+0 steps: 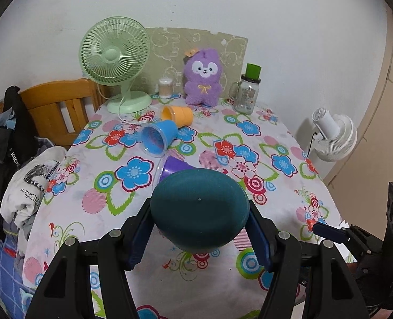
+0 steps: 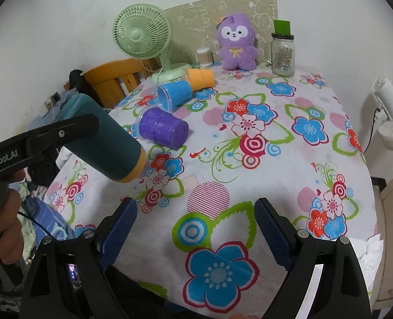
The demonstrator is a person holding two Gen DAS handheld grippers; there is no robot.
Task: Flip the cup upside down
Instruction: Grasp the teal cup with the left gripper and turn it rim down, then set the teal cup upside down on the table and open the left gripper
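My left gripper [image 1: 199, 235] is shut on a dark teal cup [image 1: 199, 207]; its round base faces the camera. In the right wrist view the teal cup [image 2: 109, 143] is held tilted above the table's left edge, its orange rim pointing down to the right. A purple cup [image 2: 163, 127], a blue cup [image 2: 174, 94] and an orange cup [image 2: 200, 77] lie on their sides on the floral tablecloth [image 2: 249, 175]. My right gripper [image 2: 196, 234] is open and empty over the near edge of the table.
A green desk fan [image 1: 116, 61], a purple plush toy [image 1: 202, 78], a jar of cotton swabs [image 1: 166, 87] and a glass jar with a green lid [image 1: 247, 93] stand along the far edge. A wooden chair [image 1: 61, 106] with clothes is on the left, a white fan [image 1: 334, 138] on the right.
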